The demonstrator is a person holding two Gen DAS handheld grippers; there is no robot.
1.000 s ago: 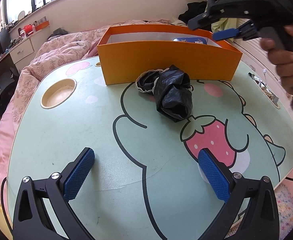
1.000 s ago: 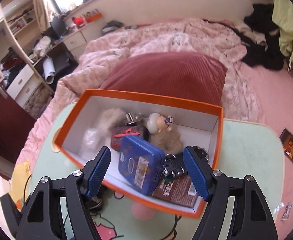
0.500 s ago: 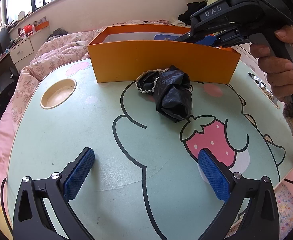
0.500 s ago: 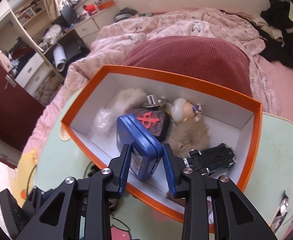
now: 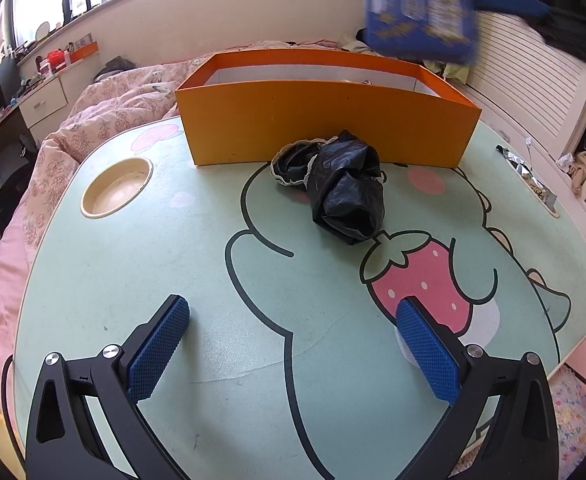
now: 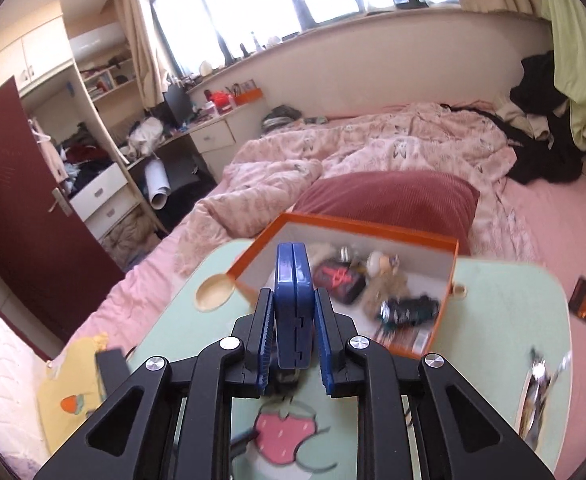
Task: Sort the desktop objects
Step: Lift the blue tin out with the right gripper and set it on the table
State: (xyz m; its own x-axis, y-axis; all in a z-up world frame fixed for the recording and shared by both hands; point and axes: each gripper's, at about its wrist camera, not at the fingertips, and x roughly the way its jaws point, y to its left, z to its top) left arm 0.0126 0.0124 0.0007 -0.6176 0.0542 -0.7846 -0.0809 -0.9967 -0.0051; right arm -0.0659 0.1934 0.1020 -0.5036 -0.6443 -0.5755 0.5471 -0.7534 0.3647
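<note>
Right gripper jaws closing on flat blue metal tin, held above orange cardboard box; left gripper wide open, empty.

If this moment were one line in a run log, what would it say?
right tool: closing on blue tin, held above orange box | left tool: open, empty, over table | black bag: on table

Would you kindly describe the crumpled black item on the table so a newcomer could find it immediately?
Start at the green cartoon table and find the orange box at its far side. Directly before the box's front wall lies the crumpled black plastic bag, above the printed strawberry. It is the only glossy black wad, with lace-edged dark fabric touching it.
</note>
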